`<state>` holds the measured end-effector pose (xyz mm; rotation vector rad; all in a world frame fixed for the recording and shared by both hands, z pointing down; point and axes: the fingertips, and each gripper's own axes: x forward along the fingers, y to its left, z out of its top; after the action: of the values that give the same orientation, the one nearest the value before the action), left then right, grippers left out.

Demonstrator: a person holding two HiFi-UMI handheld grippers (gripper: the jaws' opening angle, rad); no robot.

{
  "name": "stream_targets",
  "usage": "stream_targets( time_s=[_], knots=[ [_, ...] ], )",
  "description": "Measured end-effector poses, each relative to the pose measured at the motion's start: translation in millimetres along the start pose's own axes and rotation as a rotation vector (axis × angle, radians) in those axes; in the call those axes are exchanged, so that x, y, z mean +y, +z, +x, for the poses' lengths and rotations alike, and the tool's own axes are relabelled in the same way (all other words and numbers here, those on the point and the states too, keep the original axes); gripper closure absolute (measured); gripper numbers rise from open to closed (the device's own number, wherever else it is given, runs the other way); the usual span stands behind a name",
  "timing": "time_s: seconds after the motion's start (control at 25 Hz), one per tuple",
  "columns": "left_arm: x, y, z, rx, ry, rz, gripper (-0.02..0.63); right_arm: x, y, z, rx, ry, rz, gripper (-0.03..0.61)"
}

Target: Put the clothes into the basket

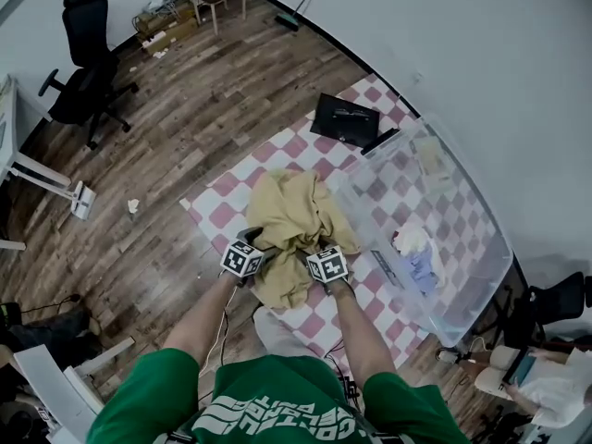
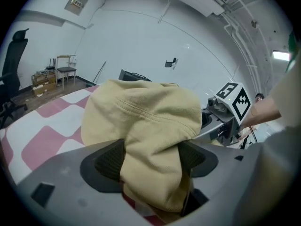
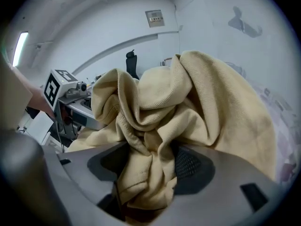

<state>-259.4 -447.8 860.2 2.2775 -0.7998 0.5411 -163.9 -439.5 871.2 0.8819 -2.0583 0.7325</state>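
Observation:
A tan garment (image 1: 291, 215) lies bunched on the red-and-white checked mat (image 1: 222, 206). My left gripper (image 1: 254, 240) is at the heap's near-left edge and my right gripper (image 1: 319, 248) is at its near-right edge. In the left gripper view a fold of the tan garment (image 2: 146, 121) fills the gap of my left gripper (image 2: 150, 159), whose jaws stand wide. In the right gripper view twisted folds of the garment (image 3: 188, 107) hang between the wide jaws of my right gripper (image 3: 150, 166). The clear plastic basket (image 1: 481, 239) stands to the right of the heap.
White and pale blue clothes (image 1: 416, 252) lie inside the basket. A black laptop-like case (image 1: 344, 118) sits at the mat's far edge. An office chair (image 1: 85, 58) stands on the wooden floor at far left. The wall runs close behind the basket.

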Motion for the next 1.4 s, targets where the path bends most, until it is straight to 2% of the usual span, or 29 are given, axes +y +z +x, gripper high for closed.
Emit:
stream_targets(
  time_s=[0.16, 0.48, 0.64, 0.92, 1.4],
  knots=[
    [-9.6, 3.9, 7.8, -0.051, -0.011, -0.063, 0.276, 3.4, 1.2, 1.8, -0.001, 0.004, 0.006, 0.347],
    [-39.5, 18.3, 12.0, -0.098, -0.057, -0.088, 0.399, 15.9, 16.1, -4.8, -0.056, 0.002, -0.02, 0.454],
    [-45.8, 29.3, -0.8, -0.153, -0.055, -0.096, 0.458, 24.4, 30.5, -11.6, -0.098, 0.009, -0.023, 0.466],
    [-58.9, 58.0, -28.6, -0.284, -0.042, -0.106, 0.495, 36.2, 60.1, -36.8, -0.207, 0.022, -0.01, 0.472],
    [-97.2, 119.5, -99.7, -0.488, -0.013, 0.022, 0.526, 72.8, 120.9, -108.3, -0.429, 0.016, -0.082, 0.477]
  ],
)
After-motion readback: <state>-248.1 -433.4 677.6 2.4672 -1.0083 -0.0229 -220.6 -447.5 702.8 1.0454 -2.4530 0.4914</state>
